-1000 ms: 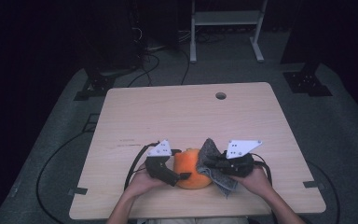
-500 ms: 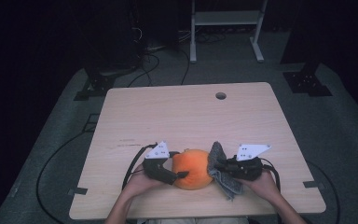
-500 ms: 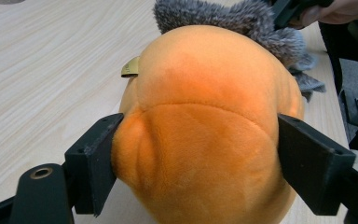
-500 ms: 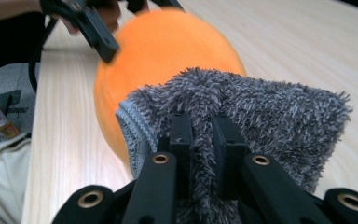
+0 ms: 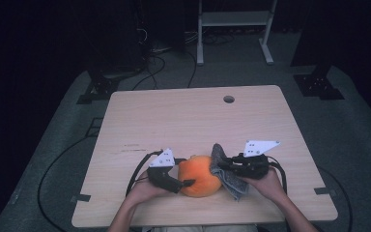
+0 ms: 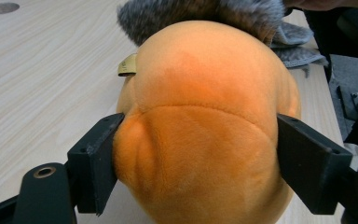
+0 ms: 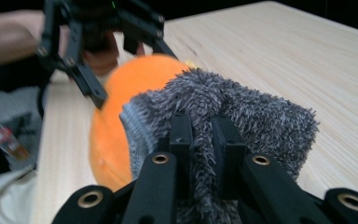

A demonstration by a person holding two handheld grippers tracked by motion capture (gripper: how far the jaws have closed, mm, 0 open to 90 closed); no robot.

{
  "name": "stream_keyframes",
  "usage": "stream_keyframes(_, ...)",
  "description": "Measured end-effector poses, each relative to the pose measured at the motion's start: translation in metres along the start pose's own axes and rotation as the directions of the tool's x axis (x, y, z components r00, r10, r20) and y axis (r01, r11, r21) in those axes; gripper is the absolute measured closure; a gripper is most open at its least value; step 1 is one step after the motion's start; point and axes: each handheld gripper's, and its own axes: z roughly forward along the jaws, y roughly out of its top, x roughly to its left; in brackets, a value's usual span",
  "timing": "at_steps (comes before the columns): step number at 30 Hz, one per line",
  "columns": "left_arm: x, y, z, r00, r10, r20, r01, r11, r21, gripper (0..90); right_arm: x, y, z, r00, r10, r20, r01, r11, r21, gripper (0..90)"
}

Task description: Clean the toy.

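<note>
Near the front edge of the pale wooden surface (image 5: 183, 121), the left gripper (image 5: 187, 182) has just been closing its jaws, now pinching the round orange plush ball (image 6: 200, 126); the right gripper (image 7: 200, 140) clamps a grey fuzzy cloth (image 7: 256, 116) against it (wiping step, I judge). Next: rub while bracing.

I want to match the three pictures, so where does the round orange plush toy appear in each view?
High view: round orange plush toy at the table's near edge, between both hands.
Left gripper view: centre, pressed between the black jaws.
Right gripper view: left of centre, behind the grey fuzzy cloth.
Shared landmark: that cloth, touching the toy.
</note>
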Motion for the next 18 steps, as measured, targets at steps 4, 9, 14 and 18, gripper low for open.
stream_keyframes(4, 0.002, -0.001, -0.001, 0.9997, -0.024, 0.004, 0.024, 0.9997, -0.006, 20.6, -0.007, -0.012, 0.001, 0.9994, 0.031, 0.013, -0.031, 0.999, 0.017, 79.8)
stream_keyframes(9, -0.001, 0.001, 0.001, 1.0, -0.005, 0.003, 0.005, 1.0, -0.005, 19.5, -0.015, -0.035, -0.001, 0.995, 0.094, 0.036, -0.097, 0.99, 0.104, 79.8)
stream_keyframes(14, -0.002, 0.003, 0.002, 0.9998, 0.018, 0.007, -0.018, 0.9998, 0.005, 19.0, -0.01, -0.022, -0.013, 0.9978, 0.055, 0.036, -0.057, 0.996, 0.068, 79.8)
stream_keyframes(18, -0.005, 0.006, 0.002, 0.9989, 0.043, 0.017, -0.044, 0.9989, 0.018, 18.9, -0.005, -0.002, -0.01, 0.9993, 0.036, -0.005, -0.036, 0.999, 0.009, 79.4)
